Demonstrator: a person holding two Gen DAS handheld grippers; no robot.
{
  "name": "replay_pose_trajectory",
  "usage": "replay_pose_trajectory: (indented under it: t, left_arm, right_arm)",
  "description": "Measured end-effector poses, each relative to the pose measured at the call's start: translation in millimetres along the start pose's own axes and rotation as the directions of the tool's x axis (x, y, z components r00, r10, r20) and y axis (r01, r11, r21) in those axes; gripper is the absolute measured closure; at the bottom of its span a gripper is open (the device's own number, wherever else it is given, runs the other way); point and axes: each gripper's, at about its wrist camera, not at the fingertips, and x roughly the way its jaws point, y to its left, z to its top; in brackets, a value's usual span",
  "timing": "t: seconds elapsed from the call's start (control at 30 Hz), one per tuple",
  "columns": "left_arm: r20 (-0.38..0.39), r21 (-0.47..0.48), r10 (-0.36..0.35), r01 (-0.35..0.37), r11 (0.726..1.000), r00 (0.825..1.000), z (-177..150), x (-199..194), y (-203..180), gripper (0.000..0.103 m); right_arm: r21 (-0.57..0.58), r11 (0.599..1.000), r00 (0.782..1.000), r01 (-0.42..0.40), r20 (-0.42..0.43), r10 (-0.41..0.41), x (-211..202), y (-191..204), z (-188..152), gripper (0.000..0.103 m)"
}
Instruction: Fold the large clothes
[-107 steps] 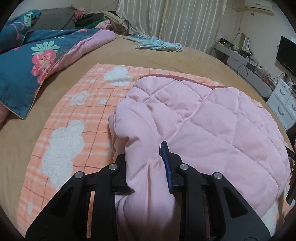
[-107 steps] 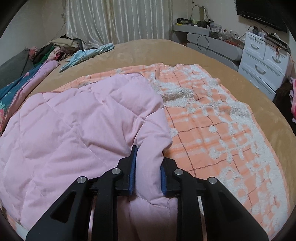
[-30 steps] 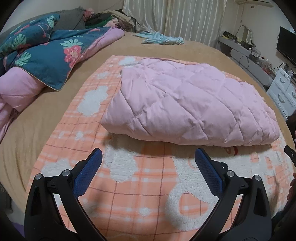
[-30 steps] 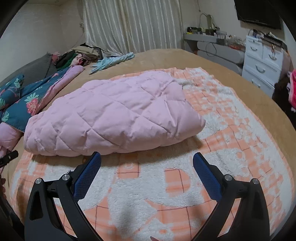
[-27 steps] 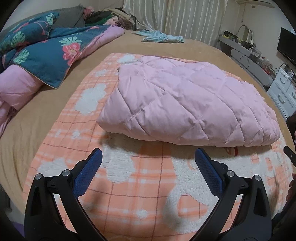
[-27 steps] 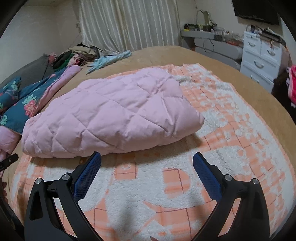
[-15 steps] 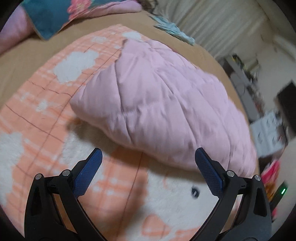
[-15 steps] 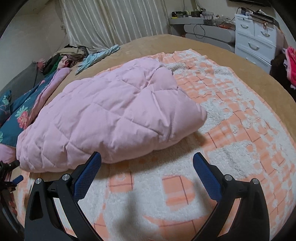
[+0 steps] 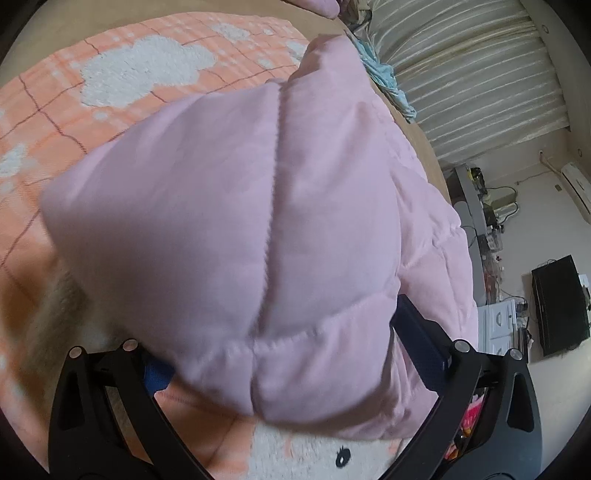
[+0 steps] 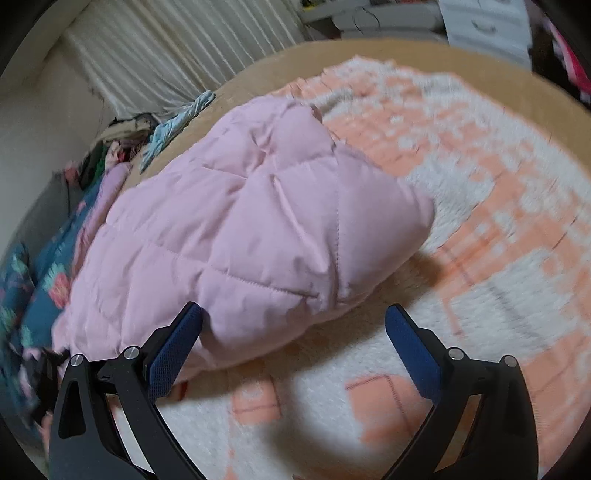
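The folded pink quilted garment [image 9: 258, 206] lies on the orange-and-white blanket [image 9: 122, 85]. In the left wrist view its near corner bulges up close between the wide-apart fingers of my left gripper [image 9: 280, 332] and hides the left fingertip. The jaws stand open, not pressed on the cloth. In the right wrist view the same garment [image 10: 251, 236] lies ahead and to the left. My right gripper [image 10: 293, 308] is open. Its left blue pad [image 10: 173, 347] touches the garment's near edge, and its right pad [image 10: 413, 354] hangs over the bare blanket [image 10: 498, 229].
A tan bedspread [image 10: 406, 59] covers the bed under the blanket. At the left lies a blue floral duvet [image 10: 44, 291], and a light blue garment [image 10: 181, 118] and a clothes pile lie by the curtains [image 9: 461, 66]. White drawers [image 10: 484, 26], a desk and a TV [image 9: 561, 302] stand beside the bed.
Both grippers moved in toward the garment and stayed open. The left one tilted and came right up to the garment's corner, which now lies between its fingers. The right one came up against the near edge.
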Motion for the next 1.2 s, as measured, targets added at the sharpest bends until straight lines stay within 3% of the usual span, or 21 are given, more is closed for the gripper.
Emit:
replay_pose_trajectory:
  t: [0.37, 0.53, 0.6, 0.7, 0.8, 0.87, 0.97, 1.2]
  left_arm:
    - [0.040, 0.023, -0.051, 0.050, 0.998, 0.998, 0.5, 9.1, 4.7, 0.008]
    - [0.064, 0.050, -0.058, 0.055, 0.997, 0.996, -1.7, 12.8, 2.4, 0.008]
    - [0.067, 0.053, -0.058, 0.055, 0.997, 0.996, -0.8, 13.8, 0.9, 0.008]
    - [0.078, 0.069, -0.052, 0.047, 0.997, 0.996, -1.2, 13.3, -3.7, 0.009]
    - [0.097, 0.095, -0.056, 0.046, 0.994, 0.994, 3.1, 6.2, -5.5, 0.023]
    - [0.120, 0.148, -0.038, 0.020, 0.989, 0.992, 1.7, 0.7, -16.1, 0.039]
    - [0.146, 0.247, 0.007, -0.043, 0.968, 0.989, 2.2, -6.0, -36.0, 0.055]
    - [0.180, 0.377, 0.073, -0.137, 0.916, 0.981, -1.4, -18.1, -67.3, 0.067]
  right_arm:
    - [0.165, 0.970, 0.984, -0.176, 0.019, 0.175, 45.2, -18.3, 22.3, 0.004]
    - [0.135, 0.972, 0.981, -0.194, 0.041, 0.191, 53.5, -16.1, 25.7, 0.004]
    - [0.140, 0.967, 0.977, -0.214, 0.042, 0.210, 54.6, -17.4, 26.0, 0.007]
    - [0.120, 0.965, 0.972, -0.235, 0.037, 0.232, 58.2, -13.9, 30.1, 0.025]
    - [0.066, 0.970, 0.972, -0.235, 0.045, 0.232, 55.9, -3.0, 32.8, 0.042]
    - [-0.013, 0.977, 0.976, -0.211, 0.053, 0.212, 50.4, 8.9, 34.4, 0.053]
    - [-0.108, 0.980, 0.983, -0.167, 0.058, 0.173, 40.8, 24.8, 34.7, 0.061]
    - [-0.325, 0.944, 0.992, -0.048, 0.093, 0.083, 26.7, 59.7, 35.7, 0.069]
